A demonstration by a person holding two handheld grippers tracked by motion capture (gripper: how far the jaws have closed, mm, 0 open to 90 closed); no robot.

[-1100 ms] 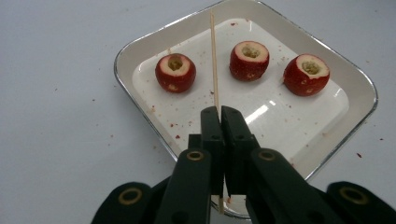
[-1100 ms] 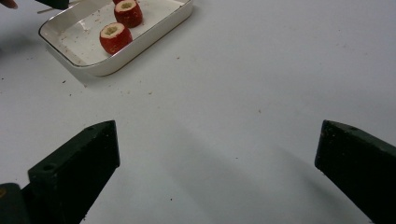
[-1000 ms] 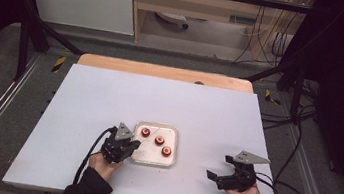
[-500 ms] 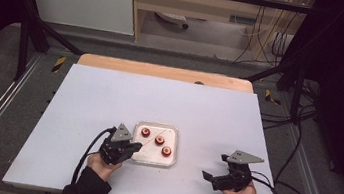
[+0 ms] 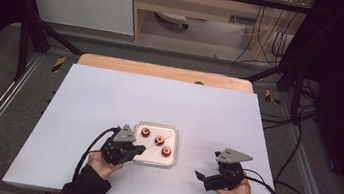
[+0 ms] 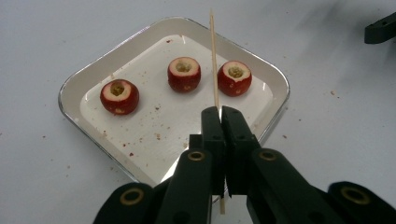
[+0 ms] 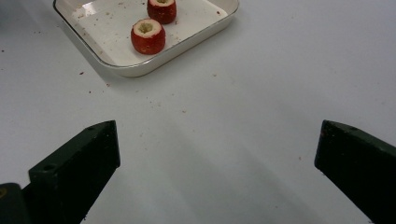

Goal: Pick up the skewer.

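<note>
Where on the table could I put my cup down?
Anywhere behind the tray, up to the far edge of the table, is bare. So is the strip between tray and right gripper. By the left gripper and its skewer it's crowded.

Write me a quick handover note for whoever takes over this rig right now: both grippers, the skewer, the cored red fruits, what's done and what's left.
Left gripper: shut on the skewer, which points over the tray.
Right gripper: open, empty, over bare table right of the tray.
Three cored red fruits sit apart in the tray, hollows up.
Done: skewer picked up.
Left: no fruit threaded yet; likely pick one up with the right gripper and spear it.
</note>
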